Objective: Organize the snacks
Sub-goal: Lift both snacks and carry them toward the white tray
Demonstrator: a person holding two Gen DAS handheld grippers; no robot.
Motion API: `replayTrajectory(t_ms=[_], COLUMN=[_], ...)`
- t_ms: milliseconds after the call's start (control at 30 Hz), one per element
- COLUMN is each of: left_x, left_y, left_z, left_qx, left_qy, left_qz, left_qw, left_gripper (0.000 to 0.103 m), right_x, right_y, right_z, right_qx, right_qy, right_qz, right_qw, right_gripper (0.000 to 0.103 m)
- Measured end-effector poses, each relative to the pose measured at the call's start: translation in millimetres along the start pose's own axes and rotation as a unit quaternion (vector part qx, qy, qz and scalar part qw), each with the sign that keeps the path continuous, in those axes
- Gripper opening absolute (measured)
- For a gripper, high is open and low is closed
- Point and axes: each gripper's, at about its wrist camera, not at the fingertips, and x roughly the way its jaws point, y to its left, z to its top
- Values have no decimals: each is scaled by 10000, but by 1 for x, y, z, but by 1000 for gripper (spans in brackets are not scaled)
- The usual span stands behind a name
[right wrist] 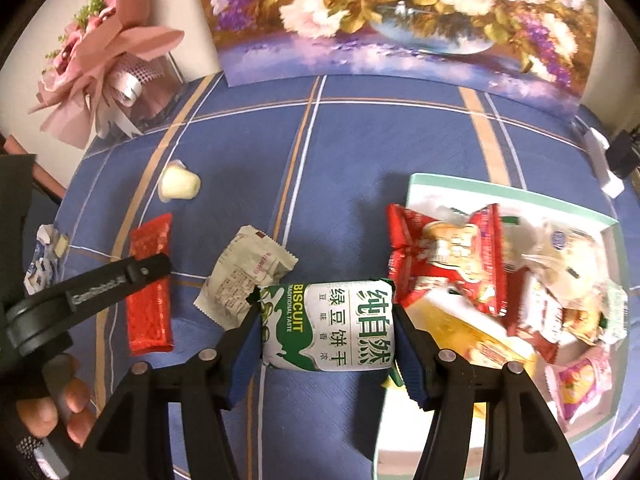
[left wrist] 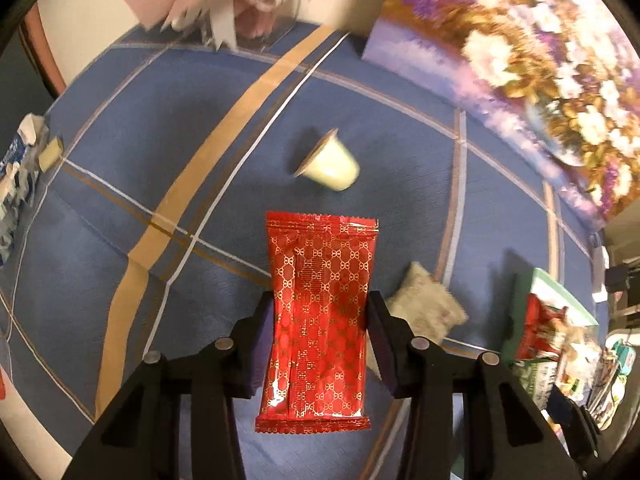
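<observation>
My left gripper (left wrist: 320,312) is shut on a red patterned snack packet (left wrist: 318,312), its jaws pressing both long sides. The packet also shows in the right wrist view (right wrist: 150,284), lying on the blue tablecloth with the left gripper's finger (right wrist: 120,280) over it. My right gripper (right wrist: 326,330) is shut on a green-and-white biscuit packet (right wrist: 326,328), held just left of the white box (right wrist: 508,194) that holds several snack packets. A pale wrapped snack (right wrist: 246,272) lies between the two packets; it also shows in the left wrist view (left wrist: 426,306).
A pale cup-shaped jelly (left wrist: 330,162) lies beyond the red packet. A flower painting (right wrist: 400,20) leans at the back. A pink bouquet (right wrist: 104,56) stands at the back left. A blue-white wrapper (left wrist: 16,168) lies at the far left.
</observation>
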Motion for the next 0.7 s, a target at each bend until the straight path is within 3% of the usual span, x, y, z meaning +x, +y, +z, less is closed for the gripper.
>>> replayTrajectory(t_ms=[333, 700], left_x=[-37, -48], left_y=[-61, -162], left_z=[-7, -46], left_qx=[668, 1756], left_qy=[-345, -266], left_qz=[-420, -914], left_qw=[9963, 9799], left_gripper=[47, 47], right_x=[-28, -68], right_y=[-43, -163], right_z=[4, -9], right_qx=[522, 1831], right_qy=[-231, -549], right_qz=[-244, -897], right_qw=[9981, 9775], right_gripper=[64, 64])
